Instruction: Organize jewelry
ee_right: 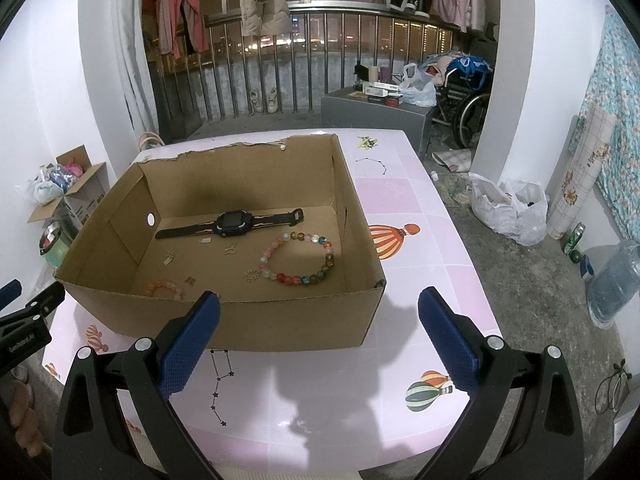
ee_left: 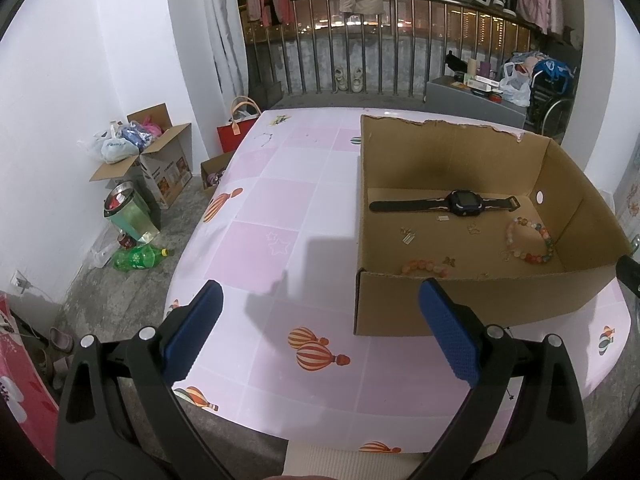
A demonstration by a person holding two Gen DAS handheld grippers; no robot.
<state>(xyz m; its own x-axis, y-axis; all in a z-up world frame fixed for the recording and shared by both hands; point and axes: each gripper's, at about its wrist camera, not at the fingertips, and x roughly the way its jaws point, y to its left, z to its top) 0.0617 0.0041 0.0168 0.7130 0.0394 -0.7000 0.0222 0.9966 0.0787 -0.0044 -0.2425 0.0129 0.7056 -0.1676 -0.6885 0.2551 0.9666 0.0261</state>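
Black watch [ee_right: 229, 224], bead bracelets [ee_right: 300, 258], small earrings [ee_right: 231, 249], inside cardboard box [ee_right: 224, 312]

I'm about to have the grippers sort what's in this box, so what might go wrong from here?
The small metal charms lie flat on the cardboard box floor, so the wide pads may slip off them. The multicoloured bead bracelet could roll or stretch when pinched. The orange bracelet sits against the near wall, leaving little room for the open right gripper.

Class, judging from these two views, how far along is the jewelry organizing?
Looks done: the watch, multicolored bead bracelet, orange bracelet and small charms lie inside the cardboard box. In hand: nothing; left gripper and right gripper are open. No jewelry shows on the table.
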